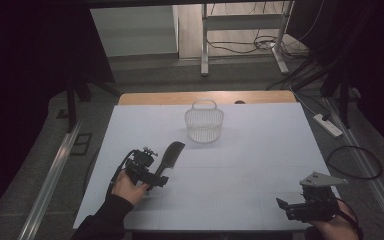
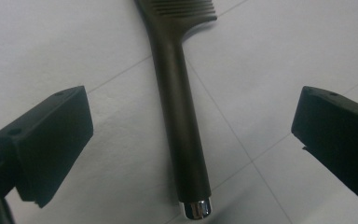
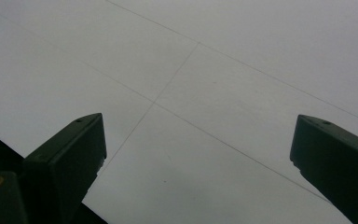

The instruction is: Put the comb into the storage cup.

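With the left gripper [image 2: 193,140] spread wide astride the comb [image 2: 179,116], which lay flat on the table [image 1: 260,165], closure was best centred on the handle. The right gripper [image 3: 198,154] was held parted, idle. The basket [image 1: 204,124] was seen beyond.

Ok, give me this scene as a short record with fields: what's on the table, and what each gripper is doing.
surface: white table
comb: black comb lying flat, teeth end pointing toward the basket, handle end toward the person
basket: small white basket with a handle, upright, at the far middle of the table, apart from the comb
left gripper: left gripper open, fingers on either side of the comb's handle, not touching it
right gripper: right gripper open, holding nothing, over bare table at the near right corner
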{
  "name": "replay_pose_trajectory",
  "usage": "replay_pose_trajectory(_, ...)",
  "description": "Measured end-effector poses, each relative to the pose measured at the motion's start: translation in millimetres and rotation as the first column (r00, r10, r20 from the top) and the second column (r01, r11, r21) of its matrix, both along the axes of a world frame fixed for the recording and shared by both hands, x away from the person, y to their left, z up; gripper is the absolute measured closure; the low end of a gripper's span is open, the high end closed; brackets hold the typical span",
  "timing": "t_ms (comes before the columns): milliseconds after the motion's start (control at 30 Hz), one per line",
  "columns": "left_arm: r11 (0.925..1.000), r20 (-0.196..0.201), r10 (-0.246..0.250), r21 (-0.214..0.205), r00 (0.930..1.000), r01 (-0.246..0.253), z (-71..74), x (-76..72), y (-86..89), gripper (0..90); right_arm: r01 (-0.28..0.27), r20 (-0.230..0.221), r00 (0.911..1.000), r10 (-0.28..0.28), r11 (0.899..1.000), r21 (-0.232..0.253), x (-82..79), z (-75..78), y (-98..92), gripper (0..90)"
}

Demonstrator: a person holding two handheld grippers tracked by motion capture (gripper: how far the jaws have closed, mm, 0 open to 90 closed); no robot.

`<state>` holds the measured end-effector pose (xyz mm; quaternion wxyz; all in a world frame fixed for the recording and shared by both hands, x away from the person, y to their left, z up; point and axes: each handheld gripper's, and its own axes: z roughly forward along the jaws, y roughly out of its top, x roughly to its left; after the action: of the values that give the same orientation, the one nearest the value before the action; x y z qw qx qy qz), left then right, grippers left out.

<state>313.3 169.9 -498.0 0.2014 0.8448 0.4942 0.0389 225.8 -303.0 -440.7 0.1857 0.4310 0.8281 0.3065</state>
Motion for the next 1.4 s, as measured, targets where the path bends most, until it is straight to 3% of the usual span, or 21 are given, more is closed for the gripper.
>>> replay_pose_trajectory(233, 0.9990, -0.045, -0.002, 0.044, 0.9990, 0.004, -15.4, 5.5, -3.6, 0.0, -0.002, 0.000, 1.0000, 0.002, 1.000, -0.001, 0.0, -0.1, 0.2, 3.8)
replay_pose_trajectory(500, 0.9934, -0.065, -0.019, 0.112, 0.9977, 0.026, -25.5, 7.0, -9.6, 0.0, -0.005, 0.001, 1.0000, 0.005, 1.000, -0.001, -0.2, 0.0, 0.2, 3.8)
replay_pose_trajectory(800, 0.9897, -0.084, -0.006, 0.142, 0.9964, 0.018, -23.8, 7.7, -14.2, 0.6, -0.008, 0.000, 1.0000, 0.008, 1.000, -0.002, -0.2, 0.1, 0.3, 3.8)
replay_pose_trajectory(900, 0.9895, -0.077, -0.025, 0.140, 0.9967, 0.036, -19.4, 5.1, -15.7, 10.1, -0.007, -0.001, 1.0000, 0.007, 1.000, -0.002, -0.1, 0.0, 0.3, 3.8)
replay_pose_trajectory(1033, 0.9906, -0.058, -0.038, 0.129, 0.9976, 0.045, -14.2, 1.7, -16.2, 34.6, -0.008, 0.000, 1.0000, 0.008, 1.000, -0.002, -0.2, -0.1, 0.5, 3.8)
replay_pose_trajectory(1100, 0.9904, -0.057, -0.040, 0.130, 0.9976, 0.047, -12.9, 1.5, -15.9, 42.4, -0.009, 0.001, 1.0000, 0.009, 1.000, -0.004, -0.2, -0.1, 0.6, 3.8)
replay_pose_trajectory(1233, 0.9922, -0.052, -0.019, 0.122, 0.9985, 0.025, -11.5, 2.5, -12.7, 66.0, -0.008, -0.001, 1.0000, 0.008, 1.000, -0.003, -0.1, -0.1, 0.5, 3.8)
replay_pose_trajectory(1400, 0.9943, -0.061, -0.020, 0.104, 0.9979, 0.027, -11.6, 4.5, -8.2, 72.6, -0.008, -0.002, 1.0000, 0.008, 1.000, -0.003, 0.0, -0.2, 0.5, 3.8)
